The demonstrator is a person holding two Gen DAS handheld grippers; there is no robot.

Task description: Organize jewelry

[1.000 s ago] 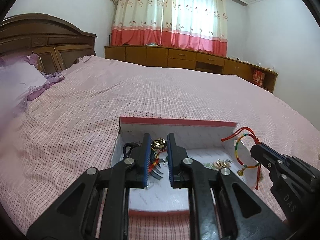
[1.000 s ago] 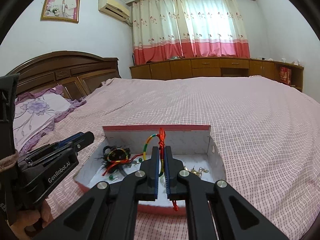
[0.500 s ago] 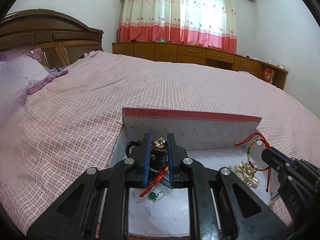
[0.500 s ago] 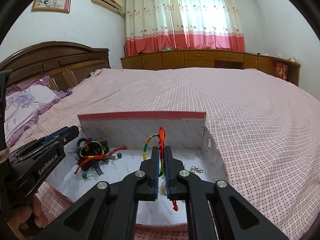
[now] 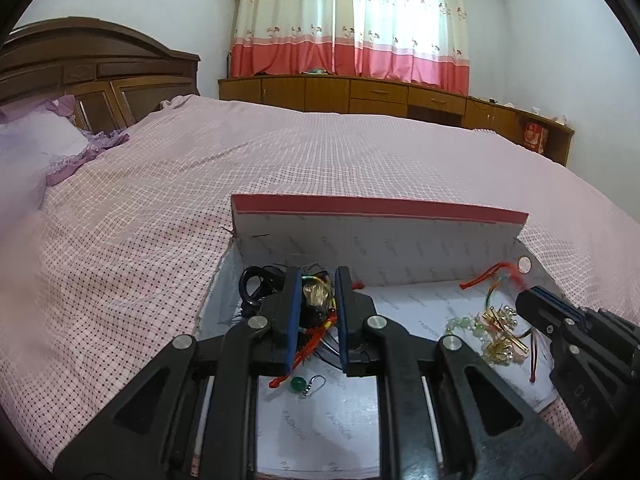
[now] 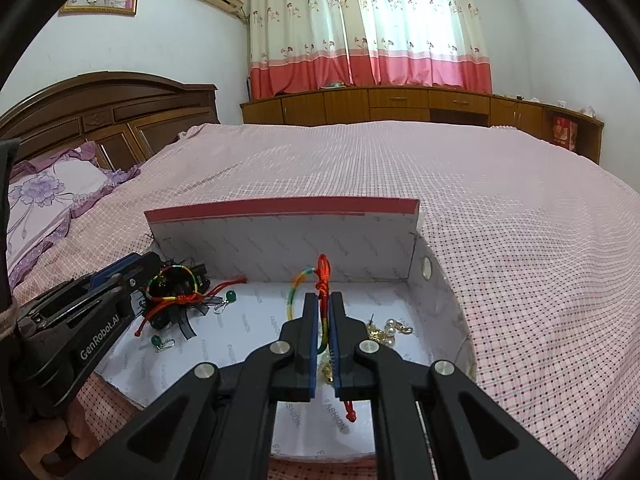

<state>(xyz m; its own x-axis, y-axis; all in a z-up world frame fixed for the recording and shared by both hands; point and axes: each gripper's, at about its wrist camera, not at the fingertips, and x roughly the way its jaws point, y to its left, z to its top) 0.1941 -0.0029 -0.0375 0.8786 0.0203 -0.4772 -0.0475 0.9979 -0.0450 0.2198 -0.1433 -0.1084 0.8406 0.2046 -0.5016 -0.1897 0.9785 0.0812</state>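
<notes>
We work over an open box (image 6: 280,236) with a red rim and white printed lining, sitting on a pink checked bedspread (image 6: 500,208).

Our left gripper (image 5: 317,292) reaches into the box's 9 o'clock corner, and its blue-padded jaws stand narrow around a dark tangle of jewelry (image 5: 316,300): a gold bead cluster, black ribbon and a red cord that trails down between the fingers. The pads sit against the bundle on both sides. In the right wrist view this bundle (image 6: 176,292) lies on the box floor with a rainbow cord looped over it. A green drop earring (image 5: 300,385) lies on the lining just at 6 o'clock of the left fingertips, beside the loose red cord end. A second one (image 6: 158,342) rests nearer the front edge.

Our right gripper (image 6: 325,312) is toward the 3 o'clock side of the box. Its jaws are opening slightly, with a rainbow string bracelet (image 6: 296,292) with a red knot between them, its loop standing up above the fingertips and a red tail hanging below. Whether the pads press on it we cannot tell for sure, but the gap is thin and the cord fills it.

A heap of small gold and pearl pieces (image 6: 390,330) lies on the lining at 3 o'clock of the right fingers, just beside them.
</notes>
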